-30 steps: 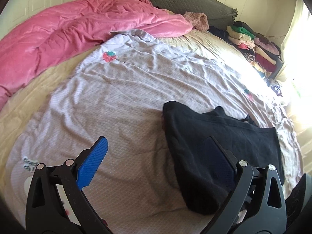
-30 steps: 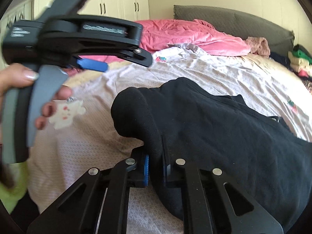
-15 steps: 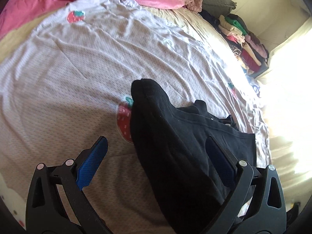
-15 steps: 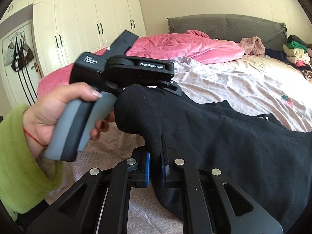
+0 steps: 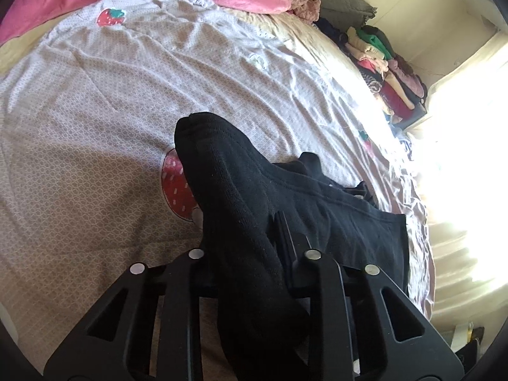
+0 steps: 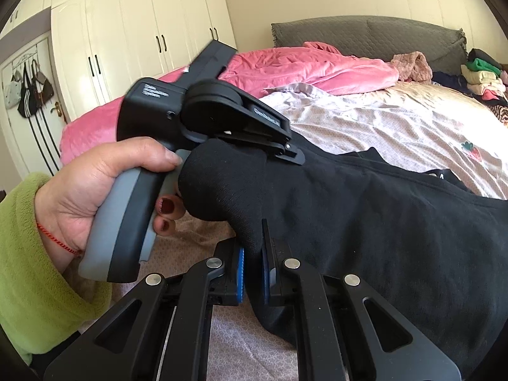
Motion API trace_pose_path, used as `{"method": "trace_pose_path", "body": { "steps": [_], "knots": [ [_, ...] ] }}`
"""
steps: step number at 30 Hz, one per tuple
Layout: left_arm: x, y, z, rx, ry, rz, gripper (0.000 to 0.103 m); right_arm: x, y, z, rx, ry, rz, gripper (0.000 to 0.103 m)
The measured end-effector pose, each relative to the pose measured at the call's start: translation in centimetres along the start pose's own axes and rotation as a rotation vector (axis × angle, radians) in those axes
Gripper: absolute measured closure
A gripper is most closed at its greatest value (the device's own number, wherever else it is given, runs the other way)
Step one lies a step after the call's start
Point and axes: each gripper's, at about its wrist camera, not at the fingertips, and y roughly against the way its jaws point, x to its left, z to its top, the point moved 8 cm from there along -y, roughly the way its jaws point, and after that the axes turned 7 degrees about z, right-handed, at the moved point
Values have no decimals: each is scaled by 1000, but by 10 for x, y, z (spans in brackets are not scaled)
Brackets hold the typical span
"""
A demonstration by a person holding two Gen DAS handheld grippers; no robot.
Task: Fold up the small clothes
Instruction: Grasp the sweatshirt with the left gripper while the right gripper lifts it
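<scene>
We saw one wide bed sheet, pale and finely patterned, creased, with strawberry prints. One plush pink duvet lay bunched near the quilted grey headboard. On the sheet lay one black garment, soft knit, partly lifted into a rounded hump. Our left gripper had just closed on the garment; our right gripper was clamped on it between two blue ribbed pads.

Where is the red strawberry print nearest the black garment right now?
In the left wrist view, the red strawberry print lies on the lilac patterned sheet, left of centre, partly hidden under the black garment.
</scene>
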Motion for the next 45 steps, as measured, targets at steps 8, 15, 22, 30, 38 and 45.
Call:
{"method": "trace_pose_path", "body": {
  "steps": [8,15,22,30,38,45],
  "knots": [
    [-44,34,3,-60,-73,-7,89,-10,33,8,-83,-40,-24,96],
    [-102,51,3,-94,-167,8,89,-32,80,17,-194,-112,-40,96],
    [-155,52,-8,-101,-222,3,89,-57,123,10,-256,-178,-58,96],
    [-206,39,-25,-84,-269,-5,88,-86,163,-4,-301,-229,-105,96],
    [-232,11,-44,-56,-285,1,87,-111,179,-25,-299,-286,-146,96],
    [-240,-30,-59,2,-289,9,85,-132,181,-49,-262,-340,-183,96]
  ]
}}
